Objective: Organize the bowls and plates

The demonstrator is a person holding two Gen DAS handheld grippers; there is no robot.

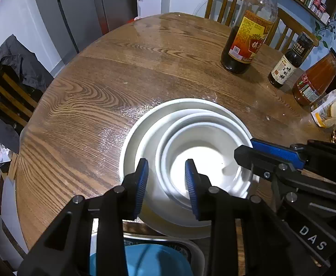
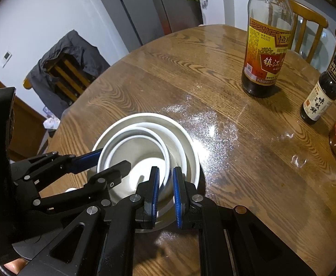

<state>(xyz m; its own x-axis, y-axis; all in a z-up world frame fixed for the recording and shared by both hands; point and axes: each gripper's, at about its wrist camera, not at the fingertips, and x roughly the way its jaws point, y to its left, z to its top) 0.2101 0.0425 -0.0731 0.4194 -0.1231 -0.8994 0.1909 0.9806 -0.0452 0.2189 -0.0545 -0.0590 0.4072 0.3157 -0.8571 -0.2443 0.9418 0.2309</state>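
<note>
Stack of round white glazed bowls, nested and mouths up, with no long axis. Sits at the near edge of a round, glossy wood-grain surface (image 1: 98, 80). Large bowl (image 1: 126, 161) outermost; two smaller bowls (image 1: 181, 120) inside it, off-centre toward the right. Left tongs (image 1: 167, 186), black with ribbed blue pads, part open and straddling the near wall of the smaller bowls, pads not pressing on it. Right tongs (image 2: 166, 187) nearly closed, pinching the right wall of the smaller bowls. Far right on the surface: tall glass vinegar bottle (image 1: 248, 34), short dark bottle (image 1: 287, 62), orange sauce bottle (image 1: 315, 80), all upright.
</note>
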